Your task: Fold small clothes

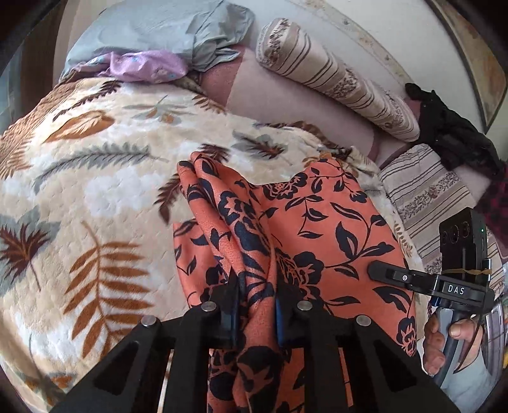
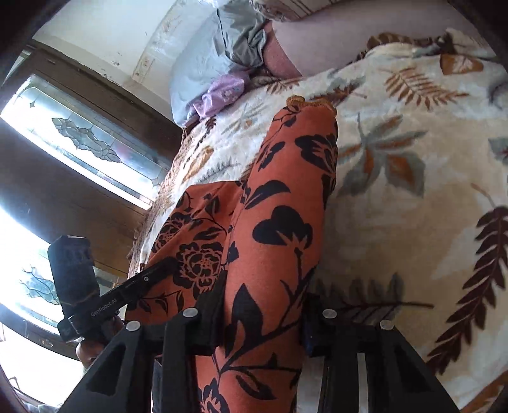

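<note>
Orange cloth fills both my grippers: left gripper and right gripper each clamp a fold, lower centre. It lies on a leaf-print blanket; pillow upper right, window left.

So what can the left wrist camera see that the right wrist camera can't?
Only the left wrist view shows the striped bolster pillow, a black garment beside it, and the right gripper from outside. Only the right wrist view shows the patterned glass window and the left gripper from outside. Both show the orange floral garment clamped in the jaws, the leaf-print blanket and the grey pillow.
</note>
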Tool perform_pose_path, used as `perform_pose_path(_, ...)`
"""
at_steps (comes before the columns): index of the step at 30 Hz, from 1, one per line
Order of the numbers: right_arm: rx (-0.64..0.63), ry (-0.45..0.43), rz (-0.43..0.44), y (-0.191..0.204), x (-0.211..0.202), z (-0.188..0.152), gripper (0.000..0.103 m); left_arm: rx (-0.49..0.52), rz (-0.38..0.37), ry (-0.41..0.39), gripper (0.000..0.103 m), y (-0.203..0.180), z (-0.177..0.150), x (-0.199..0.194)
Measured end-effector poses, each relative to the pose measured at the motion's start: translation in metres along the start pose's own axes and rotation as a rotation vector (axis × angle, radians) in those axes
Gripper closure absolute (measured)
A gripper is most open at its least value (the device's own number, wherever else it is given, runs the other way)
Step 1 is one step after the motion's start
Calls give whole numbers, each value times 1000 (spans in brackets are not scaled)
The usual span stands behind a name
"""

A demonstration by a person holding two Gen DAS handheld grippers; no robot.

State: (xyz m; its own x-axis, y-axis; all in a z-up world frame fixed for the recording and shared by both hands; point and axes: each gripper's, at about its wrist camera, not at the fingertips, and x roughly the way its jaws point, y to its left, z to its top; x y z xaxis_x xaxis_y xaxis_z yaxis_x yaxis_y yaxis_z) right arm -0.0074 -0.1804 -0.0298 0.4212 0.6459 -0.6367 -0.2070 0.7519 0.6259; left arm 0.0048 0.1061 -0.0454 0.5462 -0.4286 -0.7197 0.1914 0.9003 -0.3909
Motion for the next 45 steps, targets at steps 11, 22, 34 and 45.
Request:
perform_pose_path(11,283,-19,-260,-165,-26,29,53,-18,82,273,43,-32,33,166)
perform_pose_path(22,103,-184,-64,-69,-63,2,26,87,180,205,41,-31,3,114)
perform_pose_path(34,-30,-204,-372,-14,-80,-48,12,129,345,-140,11,-73,-15,12)
perform_pose_path(45,-104,-145,-654,-15,-102,-102,0,192,419,-61,11,-116,-53,2)
